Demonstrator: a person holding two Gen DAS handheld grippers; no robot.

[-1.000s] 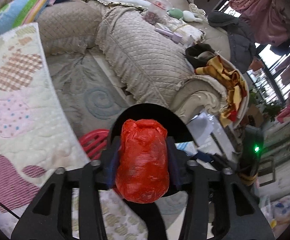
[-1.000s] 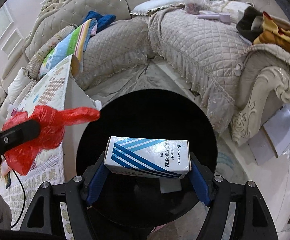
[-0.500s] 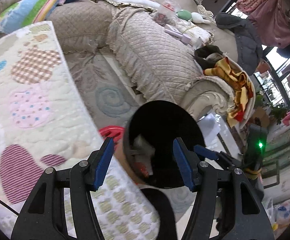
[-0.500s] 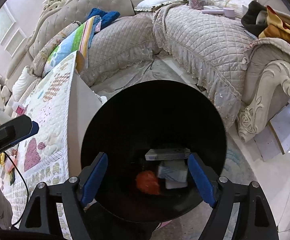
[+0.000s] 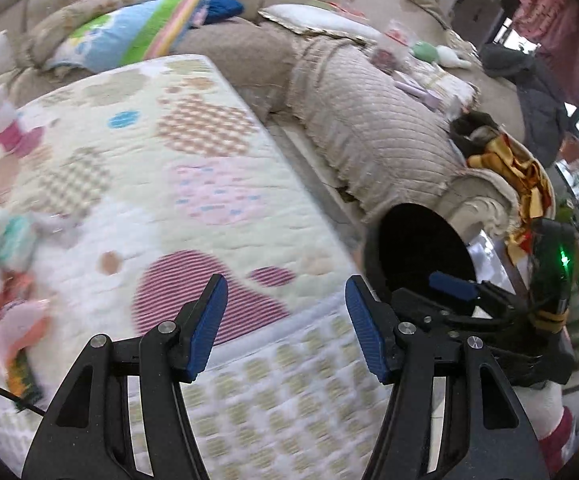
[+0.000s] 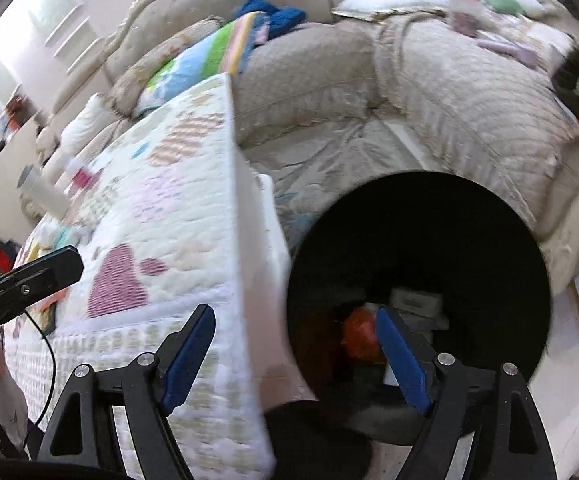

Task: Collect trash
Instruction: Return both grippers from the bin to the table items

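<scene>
Trash (image 6: 359,330) in bin (image 6: 417,200), behind right hand-held gripper (image 6: 295,354), jaws apart

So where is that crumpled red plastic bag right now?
In the right wrist view, the crumpled red plastic bag lies at the bottom of the round black bin, left of a pale box, beside the quilted table.

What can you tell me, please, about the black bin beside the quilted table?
The bin is round, black and open-topped, dark and matte inside, and stands upright on the floor against the corner of the quilt-covered table, in front of the beige sofa. Near its bottom lie a crumpled red bag and pale boxes, partly in shadow. The right hand-held gripper hovers open above its near rim, holding nothing and not touching it. From the left wrist view only its dark mouth shows.
</scene>
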